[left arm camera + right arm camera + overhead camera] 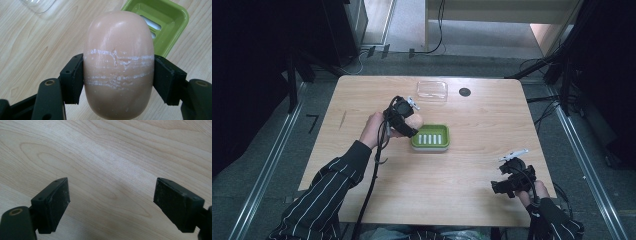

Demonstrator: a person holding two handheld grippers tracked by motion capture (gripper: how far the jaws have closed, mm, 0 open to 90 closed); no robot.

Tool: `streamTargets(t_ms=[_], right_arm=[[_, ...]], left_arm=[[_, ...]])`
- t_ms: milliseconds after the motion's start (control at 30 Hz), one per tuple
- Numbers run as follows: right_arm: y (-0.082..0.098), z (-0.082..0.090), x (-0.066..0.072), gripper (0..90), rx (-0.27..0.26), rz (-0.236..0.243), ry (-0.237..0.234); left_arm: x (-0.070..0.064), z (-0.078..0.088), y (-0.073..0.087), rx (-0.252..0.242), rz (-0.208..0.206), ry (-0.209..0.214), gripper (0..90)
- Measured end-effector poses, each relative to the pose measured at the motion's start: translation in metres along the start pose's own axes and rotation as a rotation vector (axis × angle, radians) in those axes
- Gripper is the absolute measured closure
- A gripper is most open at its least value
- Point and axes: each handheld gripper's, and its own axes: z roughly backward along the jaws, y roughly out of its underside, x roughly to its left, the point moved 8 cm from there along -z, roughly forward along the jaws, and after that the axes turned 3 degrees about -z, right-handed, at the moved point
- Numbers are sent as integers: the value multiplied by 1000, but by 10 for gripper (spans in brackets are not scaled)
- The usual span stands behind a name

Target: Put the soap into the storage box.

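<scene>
A pale wood-grain counter [472,170] sits on grey floor [272,165], metal rails [267,165] running along both sides. Black cables [439,30] snake across the floor beyond the far edge. Dark stands [294,70] flank it, and a light panel [502,10] stands behind.

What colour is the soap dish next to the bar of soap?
Bright green, with pale slots in its floor. The soap dish shows best in the high view.
</scene>
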Motion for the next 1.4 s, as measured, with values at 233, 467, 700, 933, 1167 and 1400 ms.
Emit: streamTargets(t_ms=[233,467,700,933,1167,1400], right_arm=[[0,0,0,142,0,5,0],[0,0,0,142,-1,6,0],[0,0,0,142,-1,0,-2],[0,1,0,142,-2,3,2],[1,1,-1,142,-2,6,1],[0,1,-1,142,-1,7,2]], left_arm=[[-3,-6,-5,-7,-1,12,334],[-6,-15,-9,-9,-4,28,334],[-7,-17,-12,-18,-5,28,334],[-11,-24,-17,-22,-14,27,334],[-13,-28,-20,-20,-25,27,334],[-13,-30,-23,-47,-25,21,334]])
